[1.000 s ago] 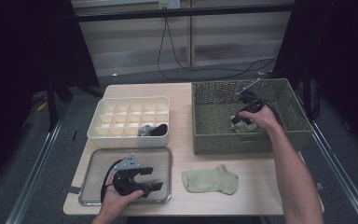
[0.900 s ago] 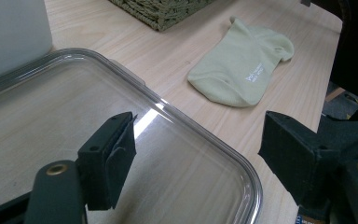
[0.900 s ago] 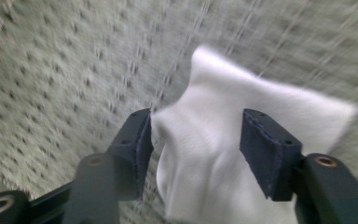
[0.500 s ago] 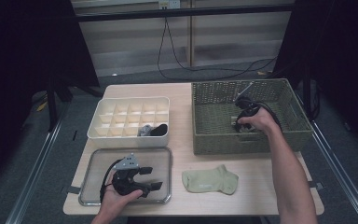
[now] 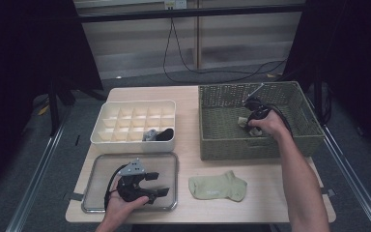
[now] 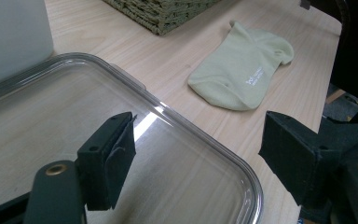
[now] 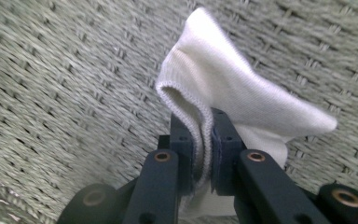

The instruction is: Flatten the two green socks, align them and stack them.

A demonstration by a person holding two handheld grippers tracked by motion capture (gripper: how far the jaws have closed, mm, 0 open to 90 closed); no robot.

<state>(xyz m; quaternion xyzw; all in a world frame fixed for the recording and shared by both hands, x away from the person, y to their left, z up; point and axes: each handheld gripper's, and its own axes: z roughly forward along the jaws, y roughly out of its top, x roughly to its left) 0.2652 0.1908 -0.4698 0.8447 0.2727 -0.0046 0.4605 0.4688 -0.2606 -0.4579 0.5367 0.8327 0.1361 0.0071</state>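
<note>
A pale sock (image 7: 233,93) lies in the woven green basket (image 5: 222,140) at the back right; it shows as a small light patch (image 5: 243,122) beside my right hand. My right gripper (image 7: 200,140) reaches down into the basket, and its jaws have just closed: the pads now pinch the sock's cuff. A light green sock (image 5: 218,186) (image 6: 242,70) lies flat on the table near the front edge. My left gripper (image 5: 147,185) (image 6: 196,154) rests over the clear tray lid (image 5: 92,193) (image 6: 177,140) at the front left, its jaws wide open with nothing between them.
A white divided organiser box (image 5: 125,126) stands at the back left and holds a dark rolled item (image 5: 160,135) in a front cell. The basket's front wall rises between my right hand and the green sock. Bare wood lies between lid and sock.
My right gripper's jaws have closed onto the pale sock's cuff inside the basket. The right hand has sunk slightly into the basket. The left hand has kept still.
</note>
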